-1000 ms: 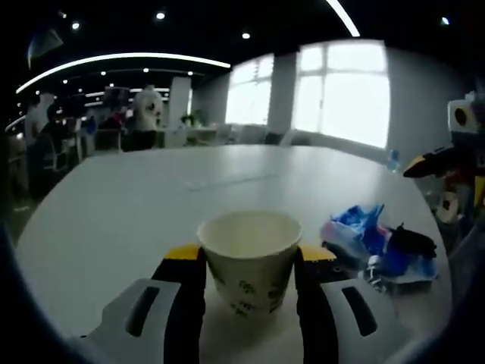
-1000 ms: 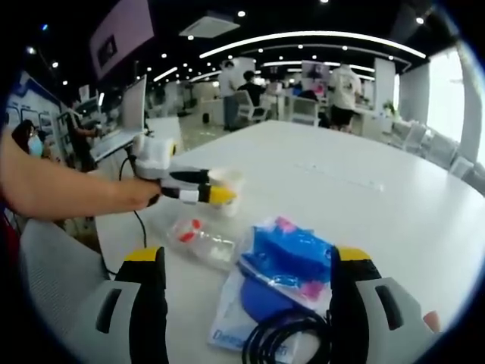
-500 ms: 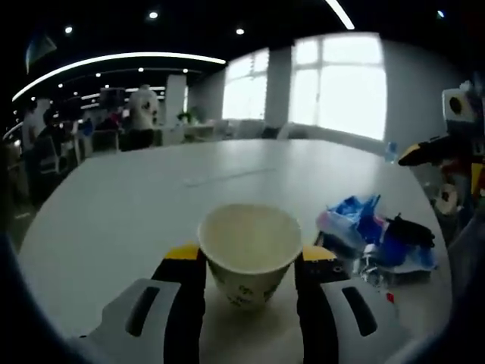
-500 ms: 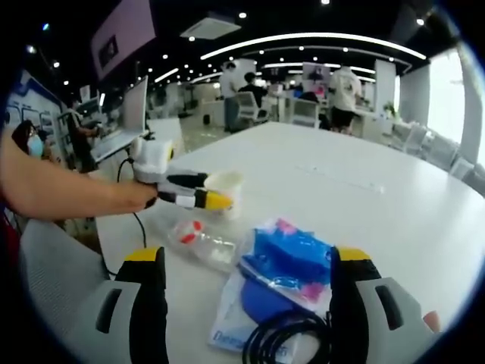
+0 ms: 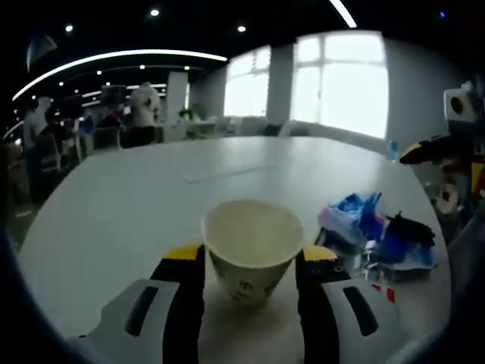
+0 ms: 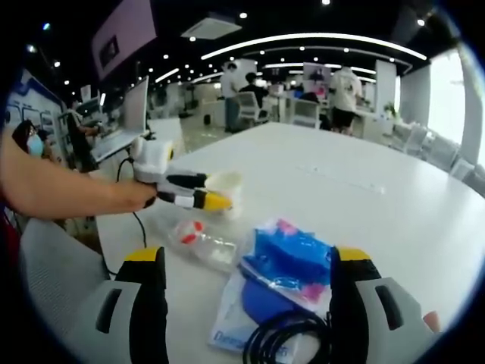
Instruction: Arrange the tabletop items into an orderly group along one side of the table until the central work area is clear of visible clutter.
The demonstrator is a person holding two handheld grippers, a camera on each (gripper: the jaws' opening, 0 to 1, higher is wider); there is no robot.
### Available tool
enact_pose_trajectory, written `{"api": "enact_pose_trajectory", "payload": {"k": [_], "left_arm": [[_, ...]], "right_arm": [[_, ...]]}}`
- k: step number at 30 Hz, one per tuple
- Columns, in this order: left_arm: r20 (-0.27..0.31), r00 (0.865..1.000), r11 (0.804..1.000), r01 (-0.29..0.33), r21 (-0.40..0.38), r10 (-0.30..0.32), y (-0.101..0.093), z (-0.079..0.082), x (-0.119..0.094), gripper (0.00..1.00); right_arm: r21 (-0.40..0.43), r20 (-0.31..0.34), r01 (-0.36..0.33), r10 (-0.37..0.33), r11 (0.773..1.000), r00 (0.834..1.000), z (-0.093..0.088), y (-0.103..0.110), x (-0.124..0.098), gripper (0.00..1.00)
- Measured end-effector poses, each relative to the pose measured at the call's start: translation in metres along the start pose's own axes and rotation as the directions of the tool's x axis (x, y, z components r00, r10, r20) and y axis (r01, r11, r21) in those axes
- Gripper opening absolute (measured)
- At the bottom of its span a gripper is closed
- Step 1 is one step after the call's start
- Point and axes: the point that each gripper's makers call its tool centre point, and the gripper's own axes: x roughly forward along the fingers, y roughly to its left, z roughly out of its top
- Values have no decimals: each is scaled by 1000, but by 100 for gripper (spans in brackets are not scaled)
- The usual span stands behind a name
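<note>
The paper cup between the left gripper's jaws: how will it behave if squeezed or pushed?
The paper cup looks empty, so probably very light and easy to tip. Its thin wall would likely dent if the left gripper squeezes harder. It tapers downward, so it might slip through.

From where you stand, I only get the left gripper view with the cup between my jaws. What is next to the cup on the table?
Observer: A clear crumpled plastic bottle with a red cap lies just beside the white paper cup.
Operator: Is the right gripper holding anything?
Observer: No, the right gripper is open over the blue plastic bag.
Operator: Anything else under it?
Observer: A black cable loops between its jaws.
</note>
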Motion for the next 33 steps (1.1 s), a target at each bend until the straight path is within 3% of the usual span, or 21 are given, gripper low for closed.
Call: {"api": "enact_pose_trajectory", "payload": {"k": [22,33], "left_arm": [[-18,1000,999,-22,-28,22,4,-3,-11,53],[-44,998,997,-44,-56,42,9,-6,-17,63]], "right_arm": [[-6,5,-6,6,1000,1000,2,2,0,89],[-11,9,-10,10,1000,1000,4,5,-1,89]]}}
